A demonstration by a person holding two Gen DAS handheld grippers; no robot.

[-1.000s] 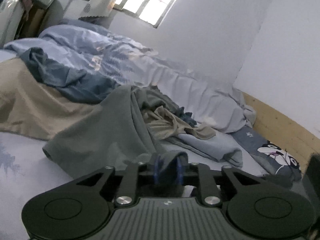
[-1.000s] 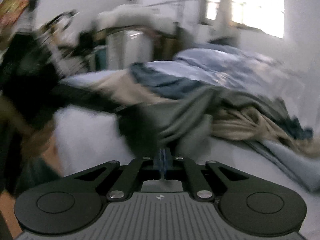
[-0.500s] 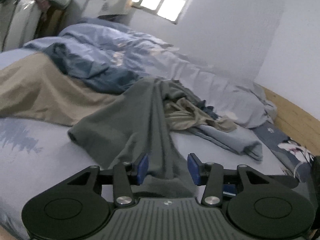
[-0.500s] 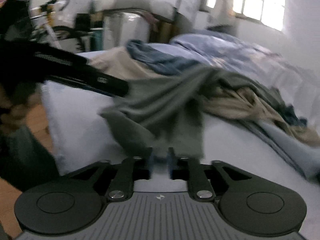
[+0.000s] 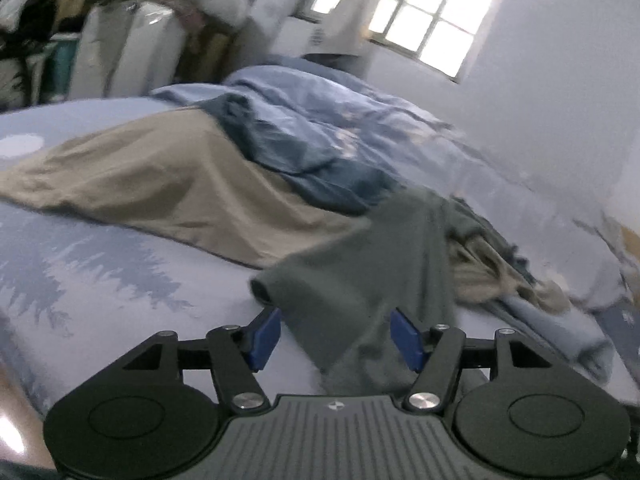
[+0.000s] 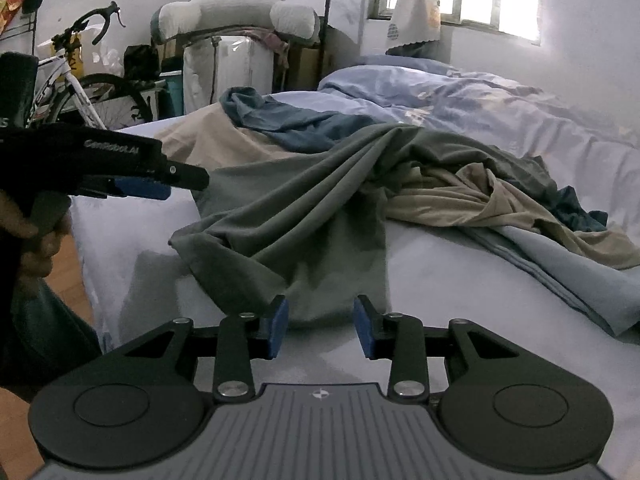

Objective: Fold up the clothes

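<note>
Both grippers' jaws opening over grey garment (image 6: pixel 320 216), seemingly loose, on bed (image 6: pixel 432 280)

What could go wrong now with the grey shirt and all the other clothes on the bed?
1. Both grippers' jaws are opening, so the grey shirt is let go while still bunched; it may settle in creases instead of flat.
2. Its far end lies tangled with the beige garment; pulling could drag that along.
3. The left gripper and right gripper work close together and might bump.
</note>
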